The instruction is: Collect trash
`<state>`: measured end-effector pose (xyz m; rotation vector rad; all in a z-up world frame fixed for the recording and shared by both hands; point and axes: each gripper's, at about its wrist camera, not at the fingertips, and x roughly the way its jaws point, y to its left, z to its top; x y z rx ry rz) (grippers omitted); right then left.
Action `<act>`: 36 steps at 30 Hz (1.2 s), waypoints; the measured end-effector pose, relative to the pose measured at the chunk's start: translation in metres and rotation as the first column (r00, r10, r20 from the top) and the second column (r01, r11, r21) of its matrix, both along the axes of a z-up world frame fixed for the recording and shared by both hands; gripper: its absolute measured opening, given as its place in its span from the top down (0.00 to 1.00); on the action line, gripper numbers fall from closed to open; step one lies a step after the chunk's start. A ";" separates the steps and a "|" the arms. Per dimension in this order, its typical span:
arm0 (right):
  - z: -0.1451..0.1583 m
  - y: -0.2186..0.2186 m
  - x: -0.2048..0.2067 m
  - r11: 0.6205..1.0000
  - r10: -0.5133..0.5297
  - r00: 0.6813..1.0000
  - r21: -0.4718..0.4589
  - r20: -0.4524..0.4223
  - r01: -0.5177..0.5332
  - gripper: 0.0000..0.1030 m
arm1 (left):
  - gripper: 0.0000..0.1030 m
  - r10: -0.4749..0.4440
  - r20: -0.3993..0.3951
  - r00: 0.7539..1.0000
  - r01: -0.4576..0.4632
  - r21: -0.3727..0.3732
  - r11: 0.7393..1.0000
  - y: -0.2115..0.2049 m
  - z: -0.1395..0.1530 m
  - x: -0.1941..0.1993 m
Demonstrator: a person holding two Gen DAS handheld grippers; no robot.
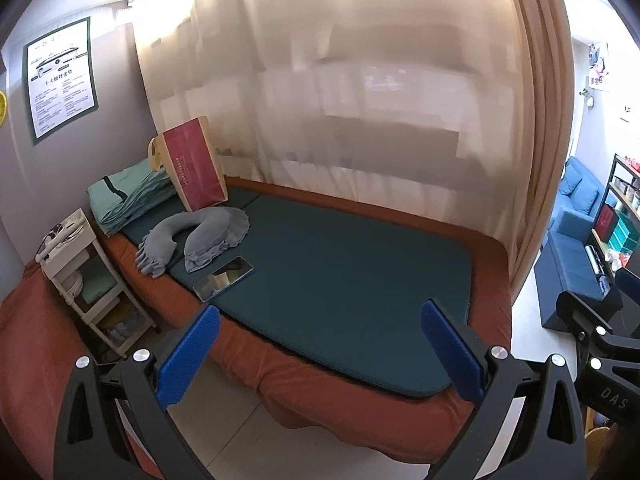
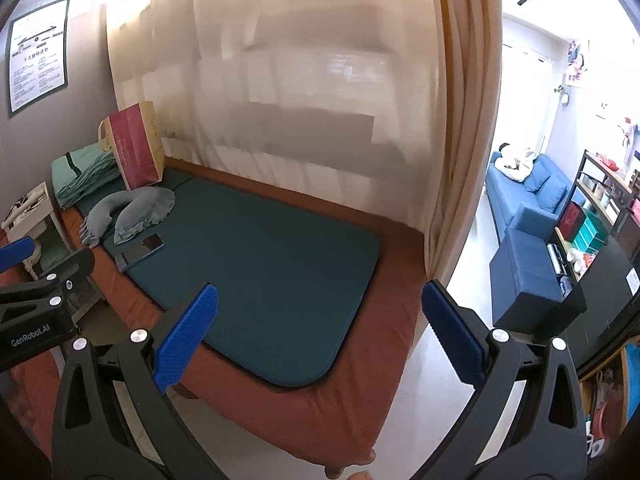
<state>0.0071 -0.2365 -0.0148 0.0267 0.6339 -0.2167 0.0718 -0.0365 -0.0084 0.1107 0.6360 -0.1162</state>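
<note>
No obvious trash shows in either view; the likeliest container for it, a red paper bag (image 1: 198,168), stands upright at the far left end of the bed (image 1: 360,380), leaning toward the cream curtain (image 1: 360,80) behind it. Just in front of the bag lies a grey U-shaped pillow (image 1: 192,240), and just beside the pillow's near end a flat, shiny phone-like slab (image 1: 223,279) rests at the edge of the dark green mat (image 1: 340,272) that covers most of the rust-coloured bed. Folded green sheets (image 1: 128,200) sit left of the bag. A small white trolley (image 1: 80,276) stands between this bed and another rust-covered surface at the lower left. A poster (image 1: 61,80) hangs on the grey wall. The left gripper (image 1: 320,344) hovers over the bed's near edge, its 2 blue fingers (image 1: 188,356) spread wide and empty. The right gripper (image 2: 320,336) is likewise released, holding nothing, above the bed's corner. To the right, past the curtain, a blue sofa (image 2: 528,216) and dark shelving (image 2: 600,208) line the white floor (image 2: 440,400).
</note>
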 end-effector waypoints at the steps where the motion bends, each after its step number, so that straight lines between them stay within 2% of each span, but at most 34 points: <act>1: 0.000 0.001 0.000 1.000 -0.002 1.000 -0.003 0.001 0.002 0.03 | 0.05 -0.002 0.001 1.000 0.002 -0.002 1.000 0.000 0.000 0.000; 17: 0.004 -0.003 -0.002 1.000 -0.001 1.000 -0.004 0.011 0.002 0.03 | 0.05 -0.008 0.005 1.000 0.008 -0.004 1.000 -0.005 0.003 0.002; 36: 0.006 0.017 0.000 0.999 0.040 0.999 -0.003 0.018 -0.040 0.03 | 0.05 0.045 0.004 0.999 -0.045 -0.004 0.999 0.020 0.002 -0.005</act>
